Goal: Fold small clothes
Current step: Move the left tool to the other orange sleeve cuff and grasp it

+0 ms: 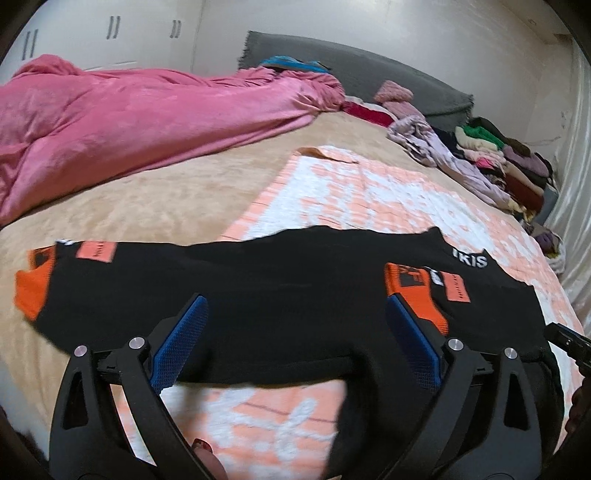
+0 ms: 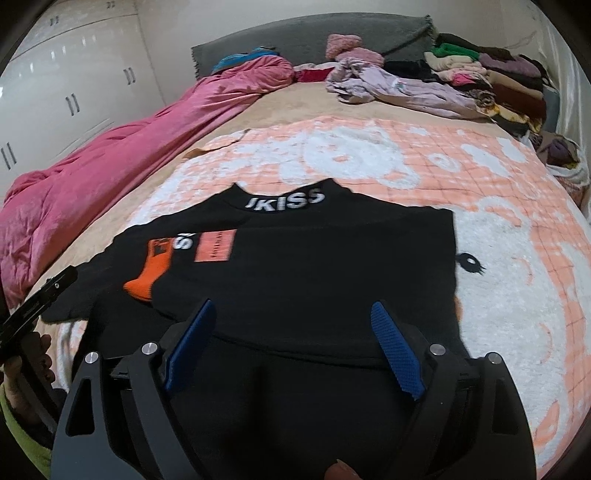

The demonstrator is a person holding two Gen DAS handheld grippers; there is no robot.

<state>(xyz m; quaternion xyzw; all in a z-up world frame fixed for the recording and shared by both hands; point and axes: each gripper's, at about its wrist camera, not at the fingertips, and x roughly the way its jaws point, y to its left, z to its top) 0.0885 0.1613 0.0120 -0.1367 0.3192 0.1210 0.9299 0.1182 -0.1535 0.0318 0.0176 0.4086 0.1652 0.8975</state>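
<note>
Black top (image 2: 314, 266) with orange cuffs lies spread flat on the peach-and-white blanket (image 2: 498, 258), its collar lettering on the side away from the cameras and its hem nearest them. Just this side of the top's hem, the left gripper (image 1: 295, 317) hovers with its blue fingers (image 1: 188, 332) spread wide, nothing between them; the right gripper (image 2: 291, 321) sits the same way over the top's near edge, fingers far apart and empty. Whether either pad actually touches the cloth is hard to judge through the fisheye blur.

One sleeve (image 2: 155, 269) is already folded in across the top's chest, its orange cuff resting on the black body; in the left view the other sleeve (image 1: 37, 288) stretches out from the top onto the beige bedcover (image 1: 147, 199).

The garment looks like a light, soft knit: it should drape and bunch rather than hold a crease, and a single layer could slip out of a shallow pinch. A sensible hold would be at the hem corners or the outstretched cuff, where the ribbing is thicker, pinching deep enough to catch both layers.

Beyond the top's collar a pink duvet (image 1: 129, 122) runs along the bed, and further still a stack of clothes (image 2: 480, 74) sits against the grey headboard (image 2: 332, 33).
</note>
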